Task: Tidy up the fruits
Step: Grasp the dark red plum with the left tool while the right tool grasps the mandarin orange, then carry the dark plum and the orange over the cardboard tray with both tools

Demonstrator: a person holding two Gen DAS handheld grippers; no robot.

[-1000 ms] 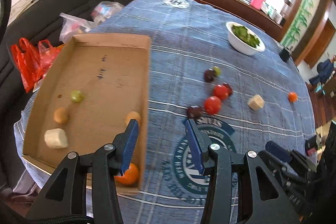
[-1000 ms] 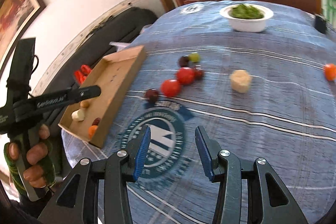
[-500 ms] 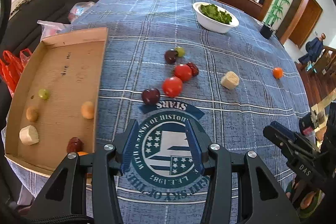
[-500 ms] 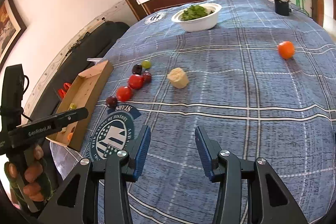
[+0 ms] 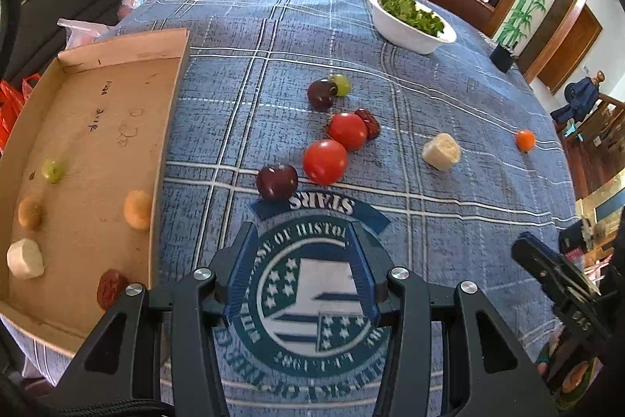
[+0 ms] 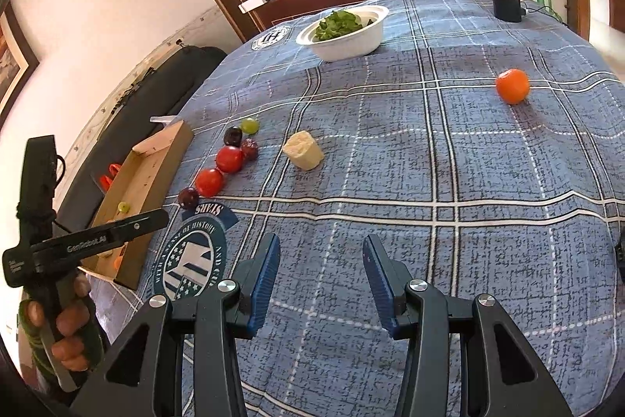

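Left wrist view gives us the whole layout. We see the table (image 5: 449, 233) under its blue plaid cloth, and at its left edge the cardboard tray (image 5: 168, 112), which already holds a green grape, two tan round fruits, a pale chunk and a dark red date.

Both tongs are empty. Our left gripper (image 5: 300, 268) hovers wide open over the printed emblem, just short of the loose cluster. Our right gripper (image 6: 320, 280) is equally wide open, over bare cloth, with nothing between its pads.

Loose fruit, largest first. The two tomatoes (image 5: 325, 161) touch each other mid-table; we judge them light, smooth and thin-skinned, so we would close across the widest part, gently, since the skin may slip or split. The pale chunk (image 5: 441, 151), well right of them, looks cut and soft; we would grip its flat sides. The near plum (image 5: 276, 181) sits just beside the front tomato, nearest our left gripper; it looks firm, round and likely to roll, so a centred pinch suits. A second plum (image 5: 321, 93) touches a green grape (image 5: 340, 83) farther back. A wrinkled date (image 5: 369, 122) leans against the rear tomato. The small orange (image 6: 512, 85) lies alone, well apart to the right, closest to our right gripper.
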